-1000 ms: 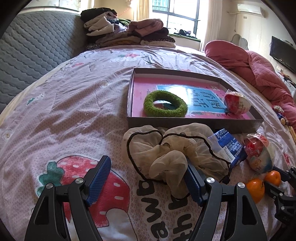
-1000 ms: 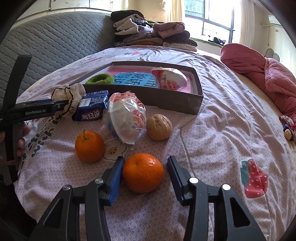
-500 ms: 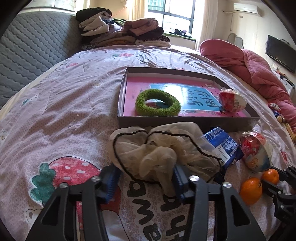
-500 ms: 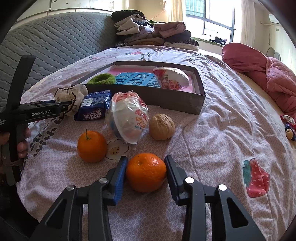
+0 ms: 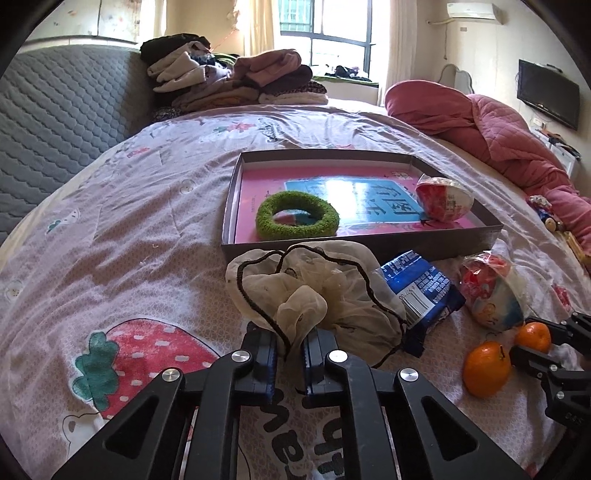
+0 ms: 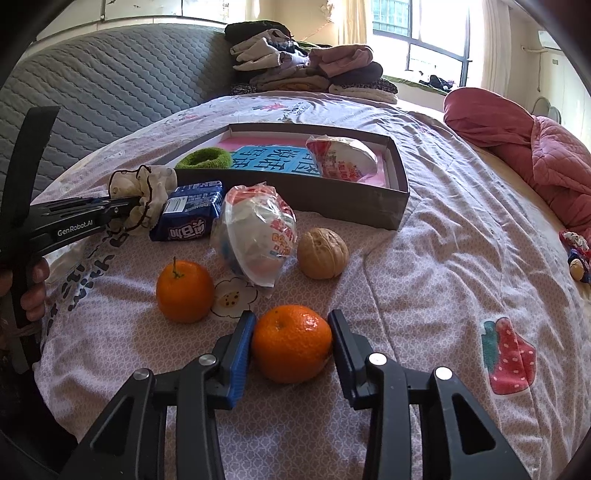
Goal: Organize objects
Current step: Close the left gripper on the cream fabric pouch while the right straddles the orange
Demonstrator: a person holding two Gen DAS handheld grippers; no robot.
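With the left gripper (image 5: 290,354) pinched on a fold of the cream scrunchie (image 5: 314,295) and the right gripper (image 6: 291,341) closed on the near orange (image 6: 291,343), both should lift clear before crossing toward the box (image 6: 369,212) at twelve o'clock.

a lived-in home bedroom: a bed (image 5: 147,206) with a cartoon strawberry sheet, grey padded headboard (image 5: 55,110), folded clothes (image 5: 229,81), a pink quilt (image 5: 498,125), wall television (image 5: 548,98), air conditioner (image 5: 474,11) and curtained window (image 5: 332,33).
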